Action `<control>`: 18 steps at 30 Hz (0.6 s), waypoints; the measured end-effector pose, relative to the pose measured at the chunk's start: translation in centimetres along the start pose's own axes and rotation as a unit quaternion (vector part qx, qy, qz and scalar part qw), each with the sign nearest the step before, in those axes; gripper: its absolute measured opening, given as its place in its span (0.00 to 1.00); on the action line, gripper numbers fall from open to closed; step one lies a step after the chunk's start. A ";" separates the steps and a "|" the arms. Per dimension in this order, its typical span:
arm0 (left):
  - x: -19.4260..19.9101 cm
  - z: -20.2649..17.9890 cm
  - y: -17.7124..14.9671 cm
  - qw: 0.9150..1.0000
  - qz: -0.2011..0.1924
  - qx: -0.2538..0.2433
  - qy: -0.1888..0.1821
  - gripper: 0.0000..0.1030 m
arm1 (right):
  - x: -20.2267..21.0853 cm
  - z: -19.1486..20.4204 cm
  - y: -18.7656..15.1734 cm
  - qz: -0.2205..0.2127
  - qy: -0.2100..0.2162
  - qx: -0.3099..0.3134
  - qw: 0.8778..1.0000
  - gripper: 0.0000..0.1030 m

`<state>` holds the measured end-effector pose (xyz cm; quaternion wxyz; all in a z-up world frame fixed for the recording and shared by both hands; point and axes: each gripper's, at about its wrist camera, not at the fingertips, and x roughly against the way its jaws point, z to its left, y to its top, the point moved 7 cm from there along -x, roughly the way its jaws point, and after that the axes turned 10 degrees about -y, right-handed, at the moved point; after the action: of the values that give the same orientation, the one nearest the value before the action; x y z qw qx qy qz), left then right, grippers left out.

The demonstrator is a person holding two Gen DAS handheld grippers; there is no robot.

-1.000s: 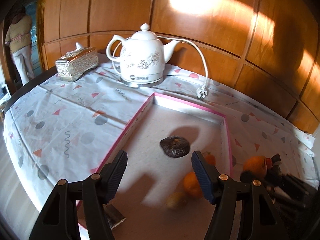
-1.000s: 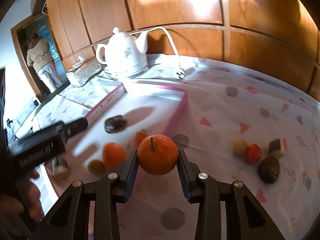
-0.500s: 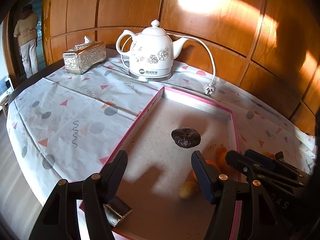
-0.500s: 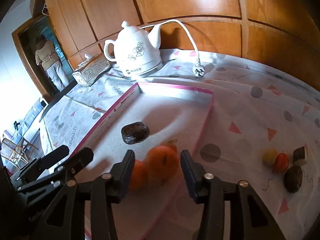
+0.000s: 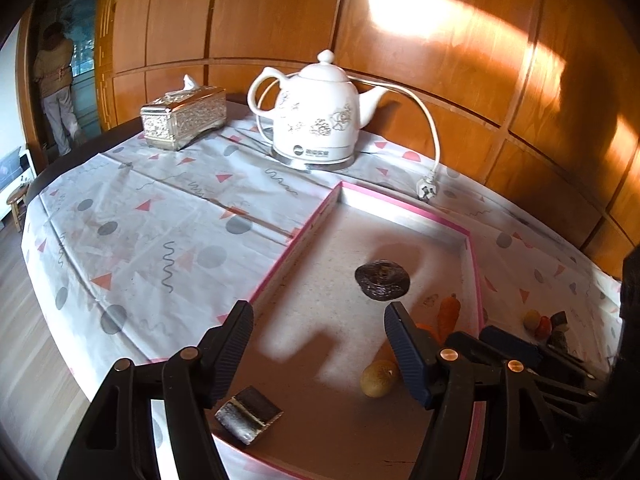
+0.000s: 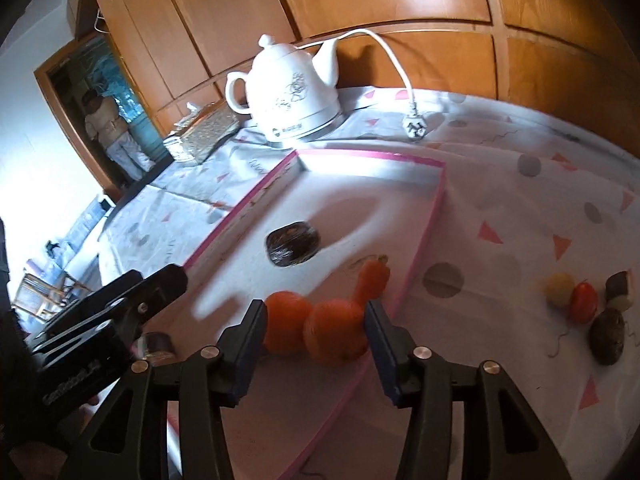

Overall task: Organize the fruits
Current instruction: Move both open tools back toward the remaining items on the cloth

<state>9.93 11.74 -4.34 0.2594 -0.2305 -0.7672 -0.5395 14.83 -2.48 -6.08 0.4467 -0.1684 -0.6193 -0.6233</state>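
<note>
Left wrist view: the left gripper is spread wide, holding nothing, over the pink-rimmed tray. A dark fruit lies ahead; a yellow fruit sits beside its right finger.

Right wrist view: the right gripper gapes, released, with two oranges between its fingers on the tray. A kettle stands beyond; loose fruits lie right.
</note>
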 end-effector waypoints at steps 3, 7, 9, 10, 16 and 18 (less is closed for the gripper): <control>0.0 -0.1 -0.1 1.000 0.001 -0.002 -0.001 0.67 | 0.5 -0.3 0.0 -0.003 0.001 -0.012 1.000 0.50; 0.1 -0.8 -0.2 1.000 0.001 -0.010 -0.007 0.67 | 1.5 -1.1 0.2 -0.015 -0.002 -0.027 1.000 0.51; 0.1 -1.3 -0.3 1.000 0.002 -0.016 -0.010 0.67 | 2.1 -1.8 0.1 -0.022 -0.011 -0.033 0.999 0.51; 0.2 -1.5 -0.4 1.000 0.003 -0.018 -0.013 0.67 | 2.4 -2.1 0.1 -0.026 -0.021 -0.034 0.999 0.51; 0.1 -3.4 -1.0 0.999 0.009 -0.041 -0.030 0.67 | 4.3 -4.7 -1.3 -0.049 -0.078 -0.034 0.995 0.51; 0.1 -4.0 -1.1 0.998 0.012 -0.048 -0.035 0.67 | 4.7 -5.5 -1.6 -0.054 -0.095 -0.035 0.993 0.51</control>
<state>9.72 7.59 -3.92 0.2274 -0.2702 -0.7459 -0.5647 12.95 -9.49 -4.51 0.3455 -0.2090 -0.6453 -0.6485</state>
